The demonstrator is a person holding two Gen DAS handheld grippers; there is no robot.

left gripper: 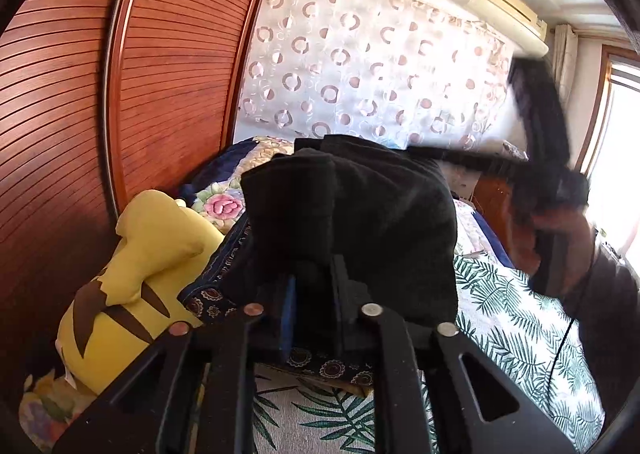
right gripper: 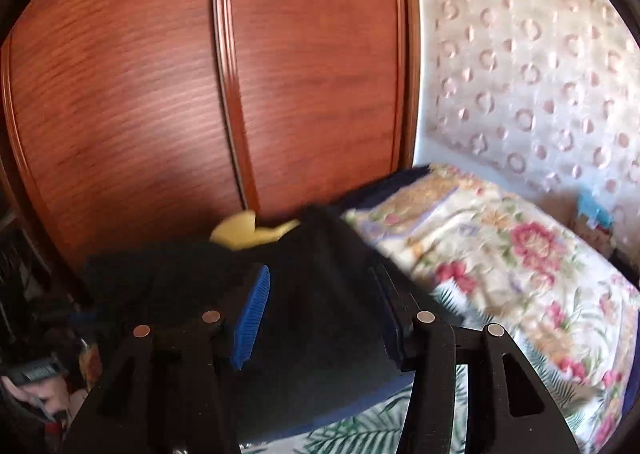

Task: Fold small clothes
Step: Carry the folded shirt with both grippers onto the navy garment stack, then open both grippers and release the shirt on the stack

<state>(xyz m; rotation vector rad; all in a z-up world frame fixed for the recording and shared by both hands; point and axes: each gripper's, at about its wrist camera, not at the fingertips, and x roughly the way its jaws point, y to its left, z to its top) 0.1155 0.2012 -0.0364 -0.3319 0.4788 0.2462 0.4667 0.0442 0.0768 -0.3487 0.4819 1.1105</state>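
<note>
A black garment (left gripper: 360, 214) hangs in the air above the bed. My left gripper (left gripper: 314, 294) is shut on its lower edge, and the cloth drapes over the fingers. In the left wrist view the right gripper (left gripper: 560, 182) shows blurred at the right, in a hand, level with the garment's stretched top edge. In the right wrist view the black garment (right gripper: 320, 294) lies between the blue pads (right gripper: 254, 318) of my right gripper (right gripper: 320, 318), whose jaws stand wide apart around the cloth.
A yellow plush toy (left gripper: 132, 274) lies at the left against the wooden wardrobe (left gripper: 80, 94). A floral quilt (right gripper: 500, 246) and leaf-print bedsheet (left gripper: 520, 334) cover the bed. A patterned dark cloth (left gripper: 208, 294) lies under the garment. A curtain (left gripper: 380, 74) hangs behind.
</note>
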